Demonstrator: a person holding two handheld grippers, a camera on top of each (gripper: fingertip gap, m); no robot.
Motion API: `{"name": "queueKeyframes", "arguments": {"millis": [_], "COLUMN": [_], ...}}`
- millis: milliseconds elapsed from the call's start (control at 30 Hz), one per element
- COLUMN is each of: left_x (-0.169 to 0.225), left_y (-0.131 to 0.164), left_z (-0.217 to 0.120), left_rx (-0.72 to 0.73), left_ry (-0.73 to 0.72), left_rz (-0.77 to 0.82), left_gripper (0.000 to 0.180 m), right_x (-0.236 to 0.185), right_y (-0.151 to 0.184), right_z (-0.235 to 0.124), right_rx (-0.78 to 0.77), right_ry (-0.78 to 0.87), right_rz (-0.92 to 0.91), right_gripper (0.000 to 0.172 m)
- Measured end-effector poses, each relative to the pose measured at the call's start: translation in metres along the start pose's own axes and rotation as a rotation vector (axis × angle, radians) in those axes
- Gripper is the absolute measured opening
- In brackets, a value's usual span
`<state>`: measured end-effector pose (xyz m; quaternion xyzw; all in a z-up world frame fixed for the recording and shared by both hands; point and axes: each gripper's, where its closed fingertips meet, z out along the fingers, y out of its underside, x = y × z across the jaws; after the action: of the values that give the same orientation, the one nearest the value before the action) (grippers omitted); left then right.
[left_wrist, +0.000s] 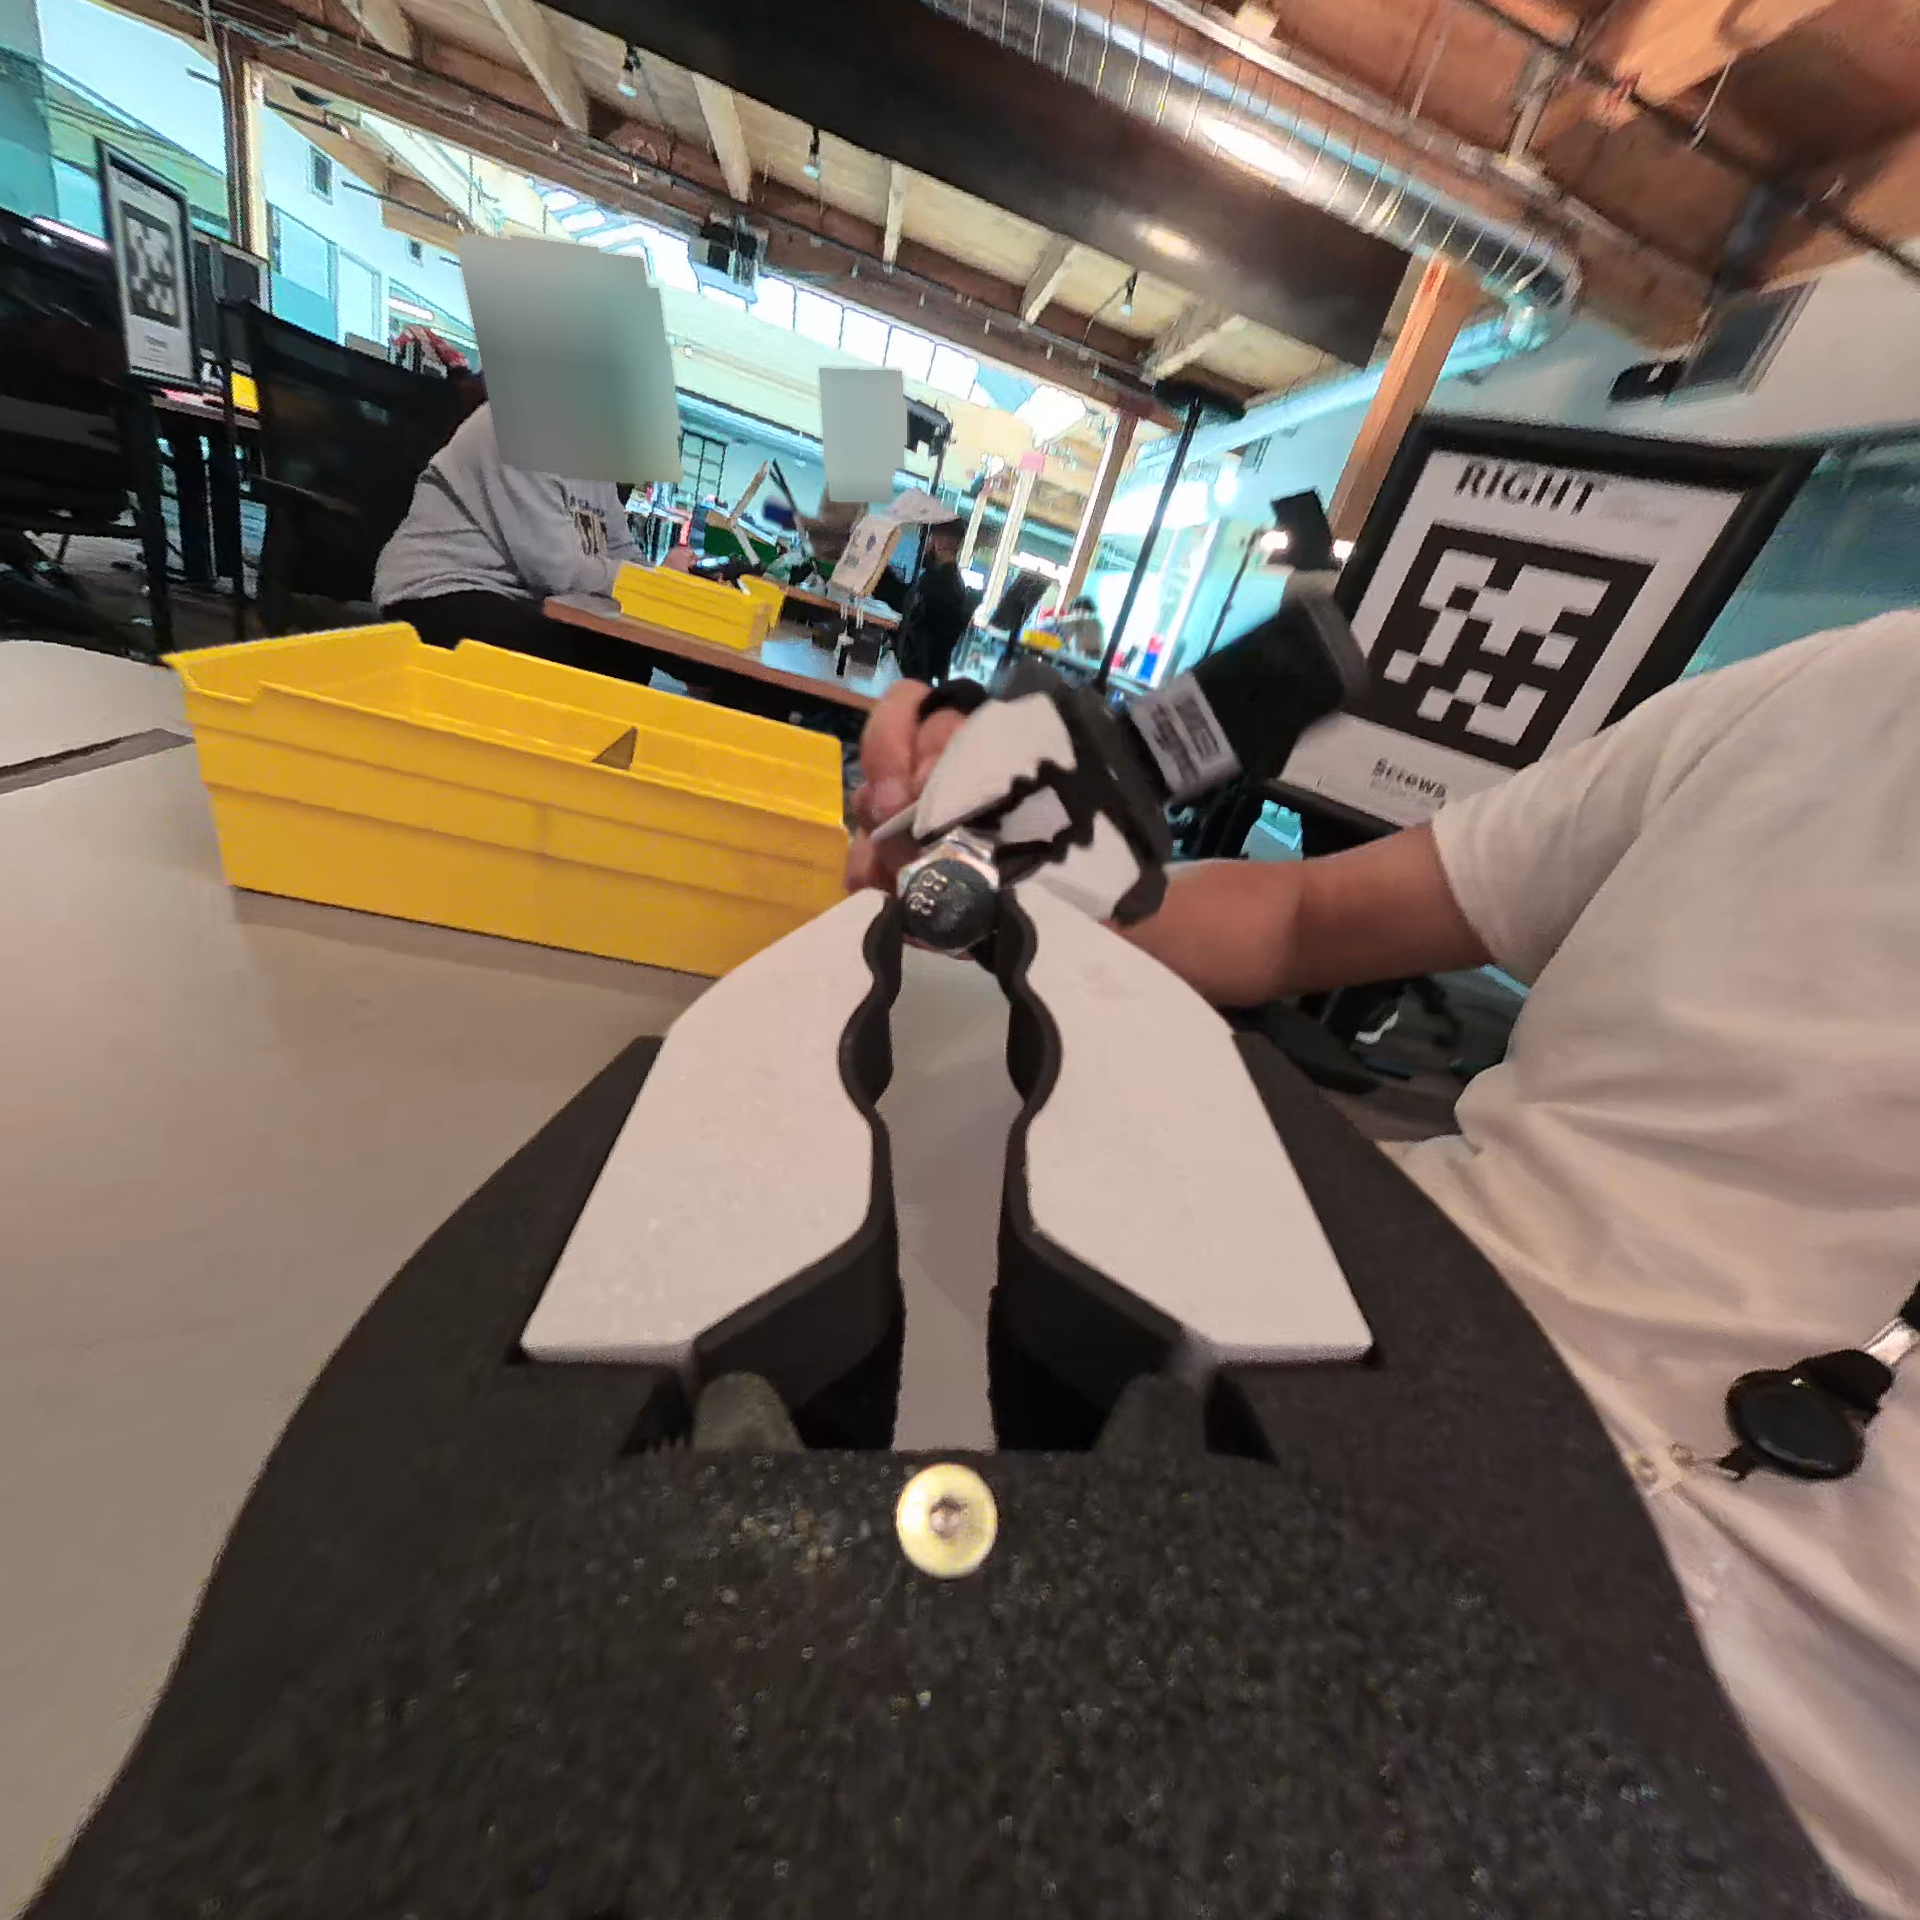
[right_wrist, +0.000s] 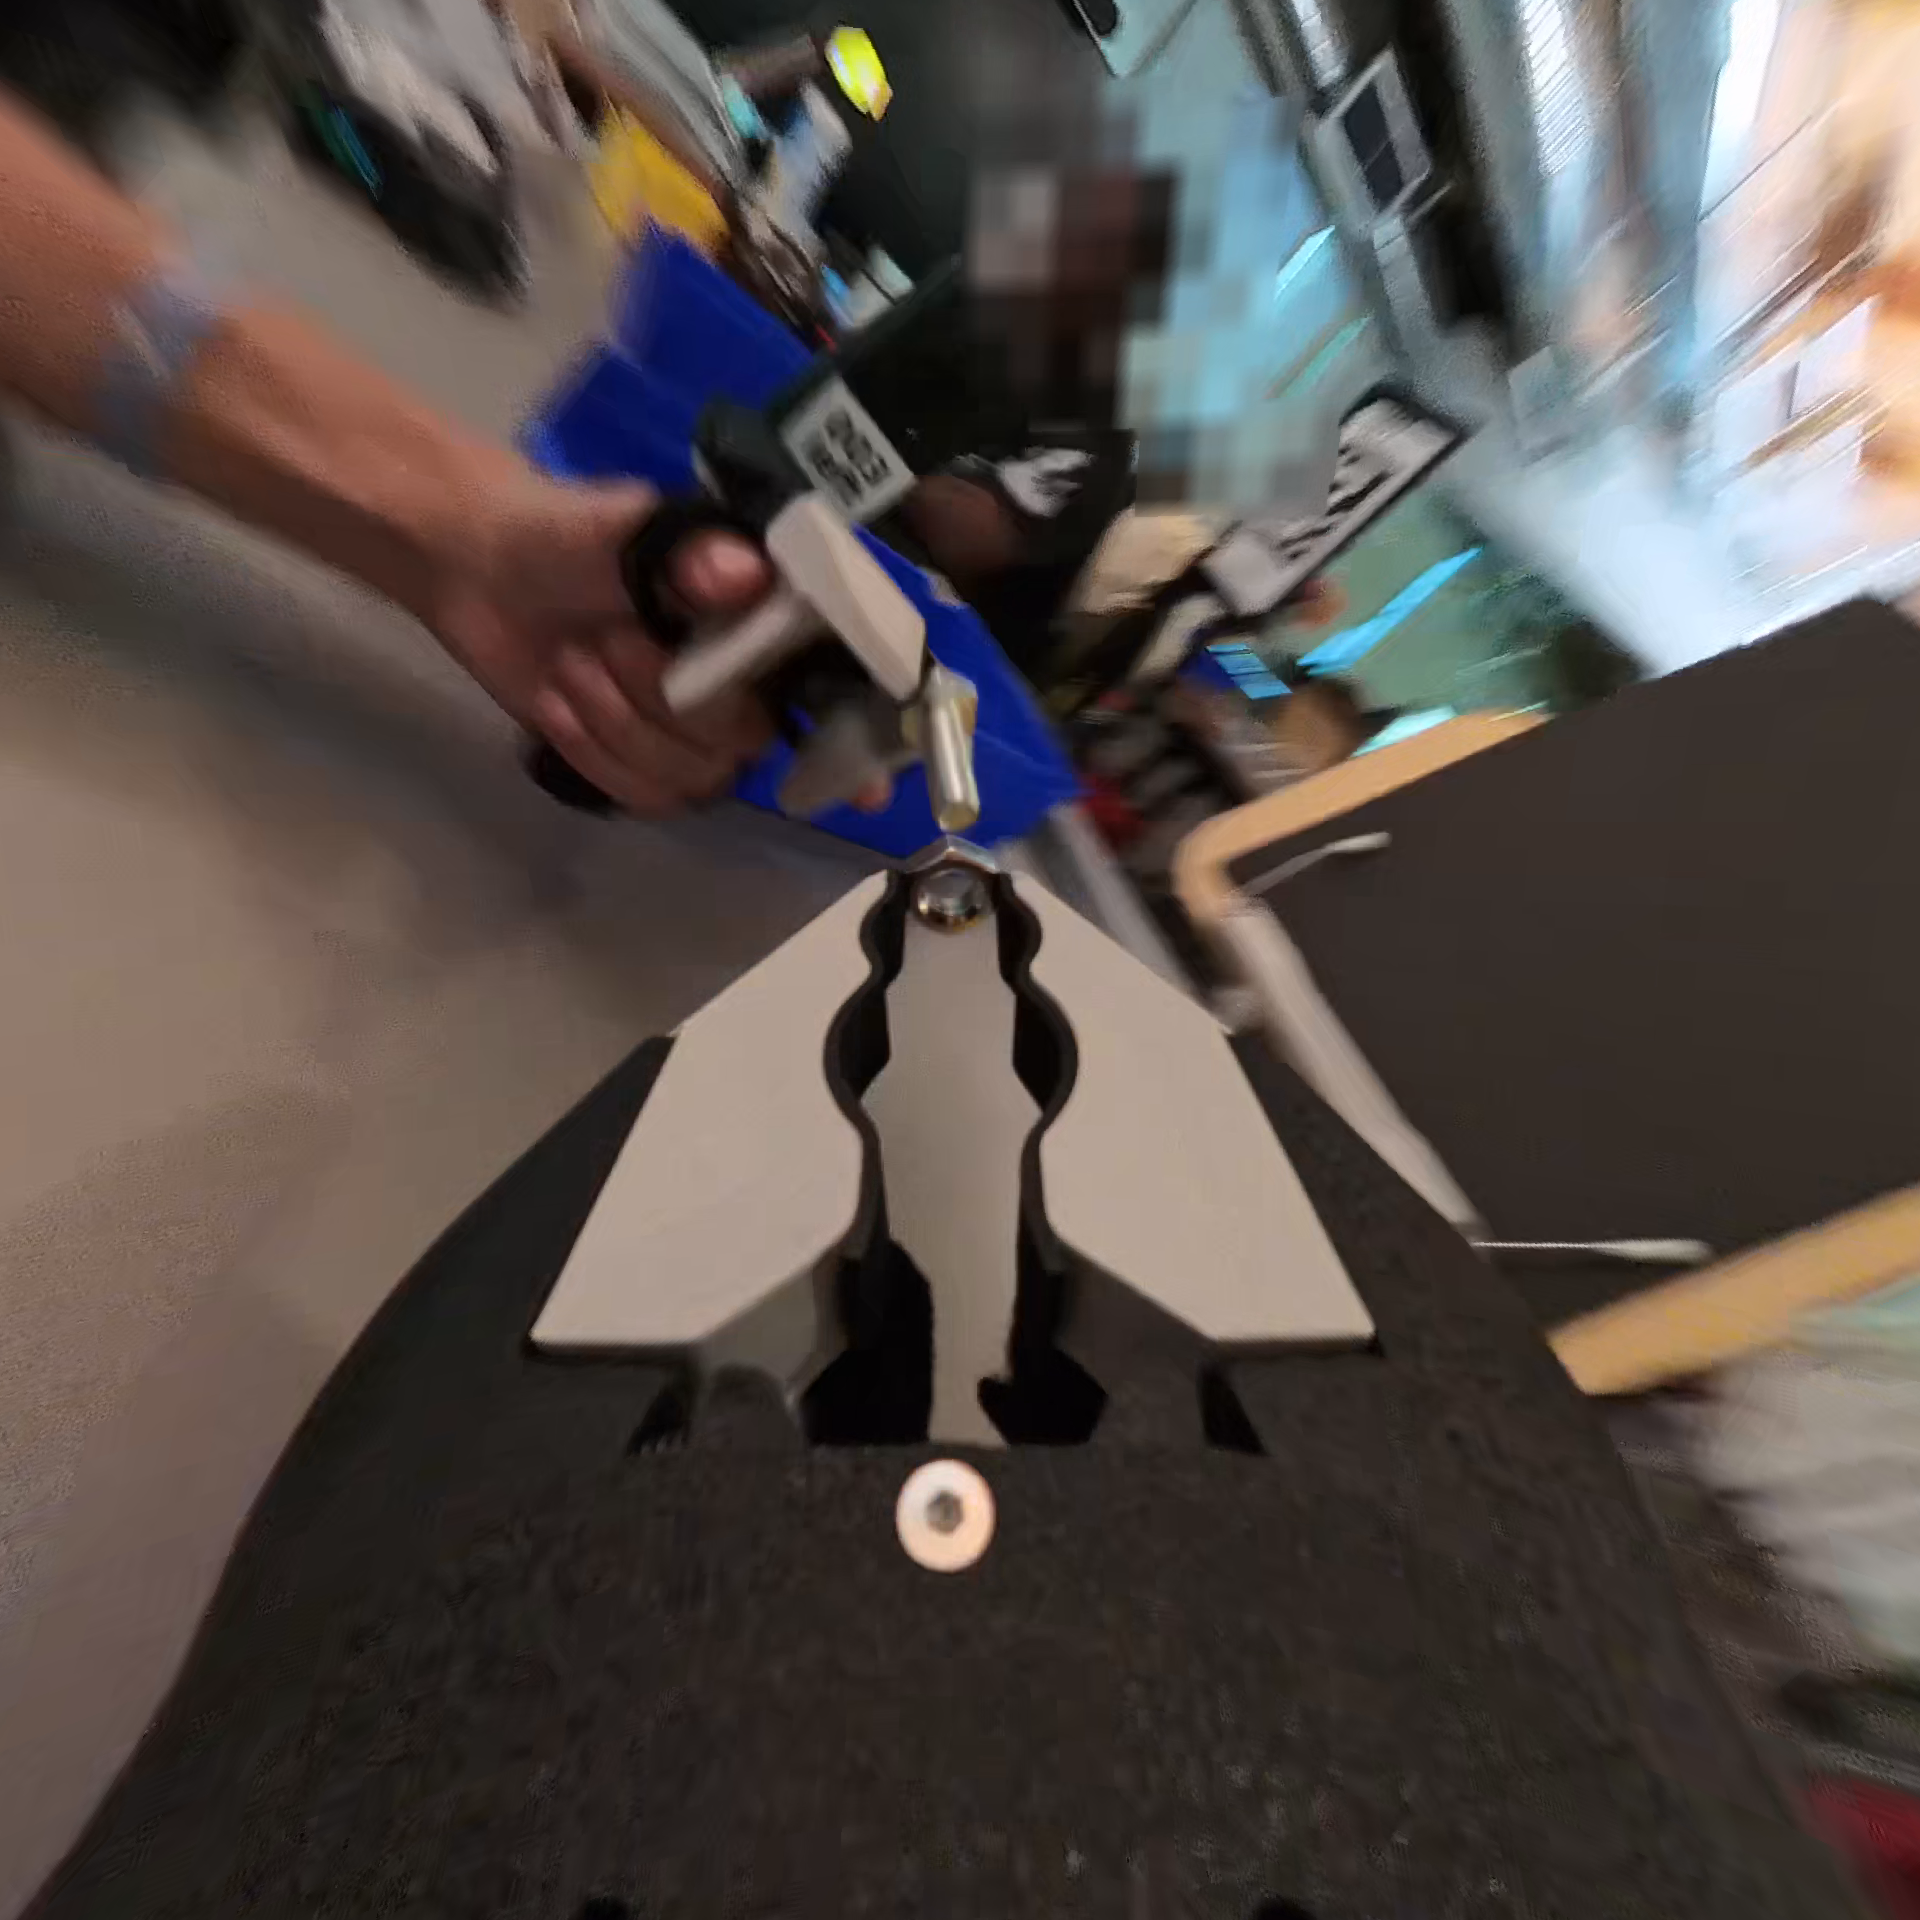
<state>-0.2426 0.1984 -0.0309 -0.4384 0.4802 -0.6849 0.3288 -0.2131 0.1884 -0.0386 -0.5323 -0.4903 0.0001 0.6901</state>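
Left gripper (left_wrist: 948, 914): jaws clamped a steel bolt (left_wrist: 948, 902) by its head, above the surface (left_wrist: 260, 1091) | right gripper (right_wrist: 948, 902): jaws pinched a hex nut (right_wrist: 948, 883) | I judged axes needed aligning.

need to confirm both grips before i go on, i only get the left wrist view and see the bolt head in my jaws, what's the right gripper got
Observer: The right gripper is shut on a silver hex nut, gripped at its fingertips.
Operator: where's the bolt tip relative to that nut
Observer: In the right wrist view the bolt hangs from the left gripper, its free end just above the nut; whether they touch is too blurred to tell.
Operator: anything behind them on that side
Observer: A blue bin sits on the table behind the left gripper. Your view shows only the yellow bin.
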Motion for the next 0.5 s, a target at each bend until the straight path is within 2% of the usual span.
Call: {"name": "queueKeyframes", "arguments": {"millis": [67, 100, 167, 233, 300, 400, 467, 500], "left_x": [-0.005, -0.008, -0.014, -0.022, -0.034, -0.050, -0.051, -0.048], "left_y": [-0.006, -0.005, -0.004, -0.005, -0.002, 0.007, 0.010, 0.013], "left_z": [-0.008, -0.012, -0.016, -0.016, -0.015, -0.014, -0.010, -0.005], "left_rx": [0.032, 0.029, 0.020, 0.012, -0.023, -0.111, -0.141, -0.155], "left_ry": [-0.016, -0.032, -0.076, -0.152, -0.283, -0.515, -0.612, -0.631], "left_rz": [-0.015, -0.013, -0.002, 0.019, 0.056, 0.126, 0.152, 0.152], "left_gripper": [0.017, 0.017, 0.017, 0.017, 0.017, 0.017, 0.017, 0.017], "right_x": [0.007, 0.004, -0.003, 0.002, 0.028, 0.098, 0.147, 0.168], "right_y": [-0.001, 0.000, 0.007, 0.004, -0.011, -0.030, -0.039, -0.046], "right_z": [-0.004, -0.004, -0.002, -0.002, -0.008, -0.030, -0.056, -0.072], "right_rx": [-0.063, -0.088, -0.146, -0.165, -0.186, -0.305, -0.405, -0.406], "right_ry": [0.168, 0.193, 0.178, 0.167, 0.178, 0.211, 0.225, 0.243], "right_rz": [-0.353, -0.469, -0.544, -0.491, -0.439, -0.347, -0.219, -0.137], "right_gripper": [0.017, 0.017, 0.016, 0.017, 0.017, 0.017, 0.017, 0.017]}}
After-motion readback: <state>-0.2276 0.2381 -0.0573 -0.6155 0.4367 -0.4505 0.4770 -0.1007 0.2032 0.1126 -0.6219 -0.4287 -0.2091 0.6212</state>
